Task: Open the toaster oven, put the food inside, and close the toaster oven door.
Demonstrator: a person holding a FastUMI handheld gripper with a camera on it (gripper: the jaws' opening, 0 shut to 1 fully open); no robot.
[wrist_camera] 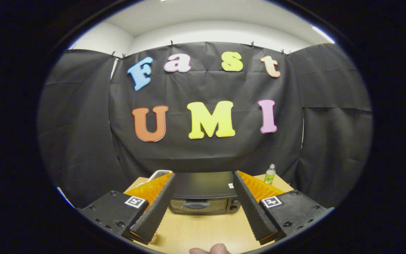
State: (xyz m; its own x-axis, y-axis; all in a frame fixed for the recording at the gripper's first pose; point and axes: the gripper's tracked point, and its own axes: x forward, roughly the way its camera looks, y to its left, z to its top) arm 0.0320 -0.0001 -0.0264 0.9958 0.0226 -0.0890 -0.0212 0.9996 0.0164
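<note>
gripper (203, 176) fingers spread wide, holding nothing; toaster oven (203, 197) beyond them on table (203, 233), door closed.

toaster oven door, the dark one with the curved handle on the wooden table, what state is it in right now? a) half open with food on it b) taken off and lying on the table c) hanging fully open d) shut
d: the black toaster oven shows its glass door flush against the front, handle up, beyond the open gripper, whose fingers are spread apart and hold nothing.
</note>
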